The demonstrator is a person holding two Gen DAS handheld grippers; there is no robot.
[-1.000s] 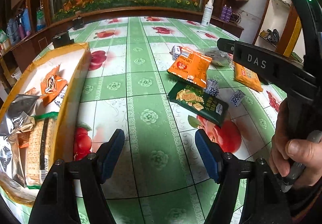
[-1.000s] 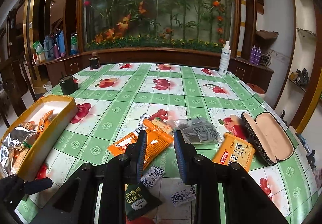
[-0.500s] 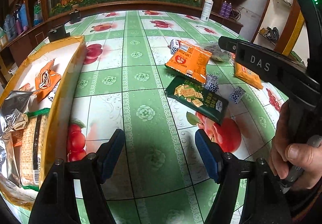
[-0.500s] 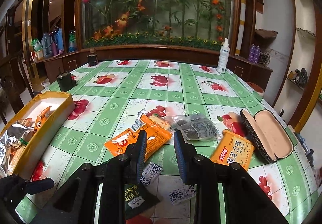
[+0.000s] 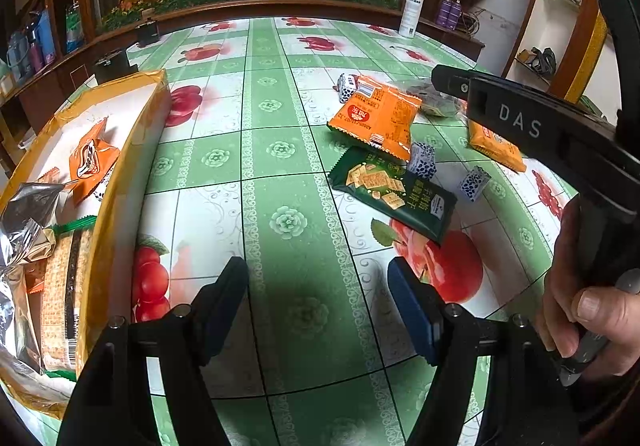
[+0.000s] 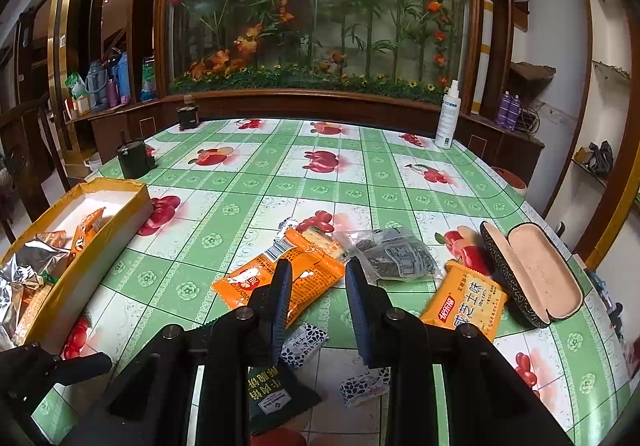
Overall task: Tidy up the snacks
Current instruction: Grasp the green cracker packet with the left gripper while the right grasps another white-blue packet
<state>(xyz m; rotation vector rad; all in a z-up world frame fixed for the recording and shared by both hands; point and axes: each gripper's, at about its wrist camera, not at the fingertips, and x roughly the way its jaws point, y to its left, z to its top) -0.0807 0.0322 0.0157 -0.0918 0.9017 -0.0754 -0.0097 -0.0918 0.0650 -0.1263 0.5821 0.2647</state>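
Note:
A yellow box [image 5: 132,149] at the left holds several snacks; it also shows in the right wrist view [image 6: 92,246]. Loose on the table lie an orange packet [image 5: 376,117], a dark green cracker packet [image 5: 396,193], small blue-patterned sweets [image 5: 422,161], a clear bag [image 6: 396,258] and a second orange packet [image 6: 468,302]. My left gripper [image 5: 318,286] is open and empty above bare tablecloth, right of the box. My right gripper [image 6: 316,286] is open and empty, above the orange packet [image 6: 280,278] and green packet [image 6: 276,394].
An open glasses case [image 6: 532,278] lies at the right. A white spray bottle [image 6: 448,117] and two dark containers [image 6: 134,159] stand at the far table edge. The right gripper's body [image 5: 540,129] crosses the left wrist view.
The left gripper has drawn back a little from the snacks. The right gripper has lifted slightly and shifted right. Both stay open and empty.

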